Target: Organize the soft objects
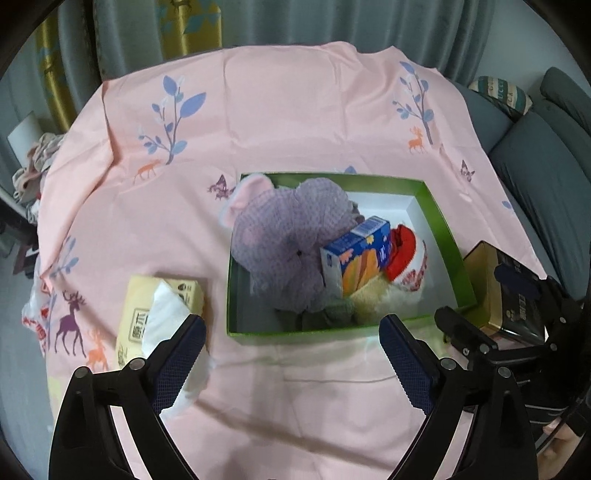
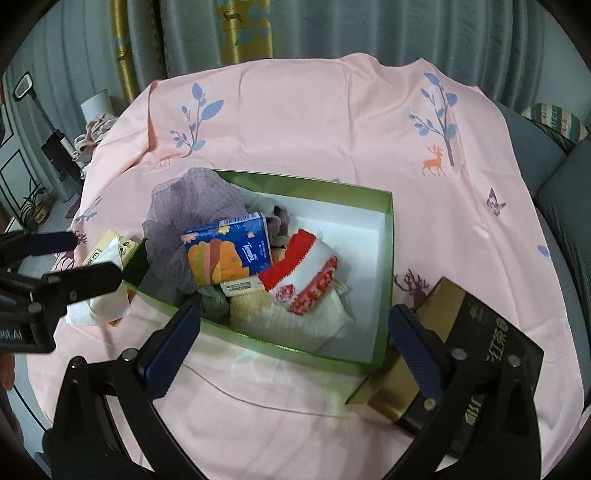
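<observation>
We find most soft things already in the shallow green cardboard box (image 1: pixel 439 221): a lilac knitted plush elephant (image 1: pixel 288 229), a blue tissue packet (image 2: pixel 225 254), a red-and-white sock (image 2: pixel 306 273). The yellow tissue pack (image 1: pixel 162 314) lies outside, left of the box, its long axis running away from us. Our left gripper (image 1: pixel 291 365) and right gripper (image 2: pixel 295 350) both gape wide, holding nothing.

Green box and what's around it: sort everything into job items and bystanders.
Job items:
green box
plush elephant
Tempo tissue pack
red-and-white sock
cream knit
yellow tissue pack, outside the box
left gripper and right gripper, both open and empty

Bystanders:
gold tea box
pink cloth
curtain
</observation>
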Demonstrator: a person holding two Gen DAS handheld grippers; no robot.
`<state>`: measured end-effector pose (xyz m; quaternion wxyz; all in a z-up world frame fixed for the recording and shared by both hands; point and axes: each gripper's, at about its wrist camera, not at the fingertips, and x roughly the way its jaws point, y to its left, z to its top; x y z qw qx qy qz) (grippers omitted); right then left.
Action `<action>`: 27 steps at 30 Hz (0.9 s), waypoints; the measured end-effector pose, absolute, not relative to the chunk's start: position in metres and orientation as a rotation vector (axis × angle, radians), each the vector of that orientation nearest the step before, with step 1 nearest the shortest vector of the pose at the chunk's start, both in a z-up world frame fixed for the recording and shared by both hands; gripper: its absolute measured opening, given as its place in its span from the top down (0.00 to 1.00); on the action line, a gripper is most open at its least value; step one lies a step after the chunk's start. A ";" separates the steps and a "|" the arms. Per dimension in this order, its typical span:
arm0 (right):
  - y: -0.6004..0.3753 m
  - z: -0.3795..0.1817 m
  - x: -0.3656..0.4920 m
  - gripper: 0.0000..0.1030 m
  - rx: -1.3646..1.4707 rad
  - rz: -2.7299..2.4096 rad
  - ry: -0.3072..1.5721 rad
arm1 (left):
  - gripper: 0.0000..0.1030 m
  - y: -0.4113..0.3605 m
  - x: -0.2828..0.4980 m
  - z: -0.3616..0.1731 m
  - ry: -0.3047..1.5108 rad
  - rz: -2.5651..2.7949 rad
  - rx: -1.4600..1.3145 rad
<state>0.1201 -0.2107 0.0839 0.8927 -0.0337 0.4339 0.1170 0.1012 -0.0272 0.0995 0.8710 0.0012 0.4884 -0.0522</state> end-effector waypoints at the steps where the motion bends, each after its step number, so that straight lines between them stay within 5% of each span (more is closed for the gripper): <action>1: -0.211 0.085 0.120 0.01 -0.065 0.238 0.905 | 0.08 -0.027 0.100 0.100 1.024 -0.104 0.003; 27: -0.210 0.096 0.122 0.01 -0.053 0.217 0.928 | 0.08 -0.018 0.102 0.083 1.079 0.020 0.031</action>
